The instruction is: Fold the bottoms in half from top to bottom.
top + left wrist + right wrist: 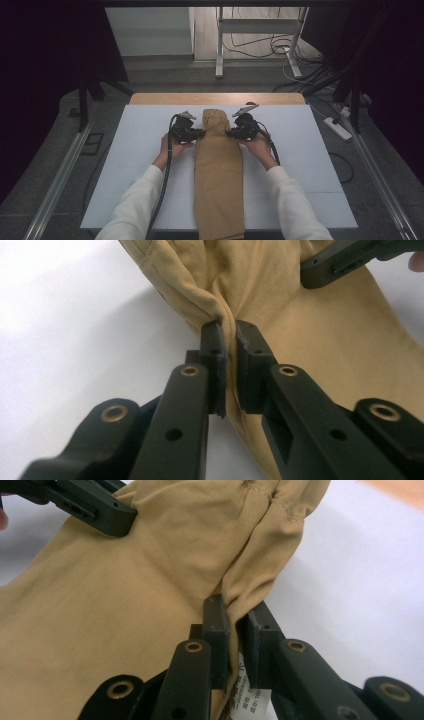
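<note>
A white worktop (140, 165) with a wooden strip at its far edge stood on grey flooring strewn with cables. A folded tan cotton garment (218, 175) lay along its middle, its long axis running from the far edge to the near edge, which it overhung. Soft, light and limp, it was judged best taken by its side folds, where the left gripper (228, 342) and right gripper (234, 611) were each clamped on cloth.

tan trousers (219, 175) lie lengthwise on the white table (135, 170); left gripper (198, 133) and right gripper (231, 133) pinch their edges
</note>
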Available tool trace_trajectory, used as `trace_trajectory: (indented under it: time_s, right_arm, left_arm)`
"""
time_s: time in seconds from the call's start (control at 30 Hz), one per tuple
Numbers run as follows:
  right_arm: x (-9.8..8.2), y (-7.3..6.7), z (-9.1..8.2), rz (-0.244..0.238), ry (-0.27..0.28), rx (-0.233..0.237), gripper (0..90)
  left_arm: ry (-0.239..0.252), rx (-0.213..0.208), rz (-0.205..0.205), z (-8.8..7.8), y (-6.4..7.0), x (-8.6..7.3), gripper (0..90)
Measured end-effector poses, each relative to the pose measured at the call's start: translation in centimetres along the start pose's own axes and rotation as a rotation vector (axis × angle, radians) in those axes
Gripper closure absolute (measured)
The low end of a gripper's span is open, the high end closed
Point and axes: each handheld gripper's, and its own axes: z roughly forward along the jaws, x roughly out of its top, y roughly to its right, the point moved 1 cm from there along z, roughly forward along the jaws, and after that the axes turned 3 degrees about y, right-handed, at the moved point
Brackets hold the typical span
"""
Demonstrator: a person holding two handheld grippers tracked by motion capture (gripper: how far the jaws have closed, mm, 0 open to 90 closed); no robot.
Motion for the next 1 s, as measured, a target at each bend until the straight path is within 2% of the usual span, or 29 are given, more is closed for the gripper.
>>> trace_trajectory:
  time_s: [0.1, 0.23, 0.37, 0.67, 1.0]
  right_arm:
    - [0.5, -0.2, -0.7, -0.043, 0.026, -0.031, 81.4]
    - [0.9, -0.3, -1.3, -0.058, 0.058, -0.046, 81.6]
    - [0.7, -0.4, -1.5, -0.072, 0.056, -0.046, 81.8]
    - [0.3, -1.0, -1.9, -0.074, 0.069, -0.032, 82.1]
    - [-0.2, -1.7, -2.5, -0.060, 0.069, -0.007, 83.1]
  left_arm:
    - [0.020, 0.007, 0.012, -0.4, 0.2, 0.6, 82.9]
    - [0.039, 0.010, 0.025, -0.8, 0.2, 1.1, 82.8]
    - [0.036, 0.005, 0.037, -0.8, 0.4, 0.9, 82.8]
    - [0.041, 0.002, 0.055, -1.3, 0.8, 0.4, 82.8]
    - [0.050, -0.022, 0.052, -2.0, 1.5, -0.4, 82.8]
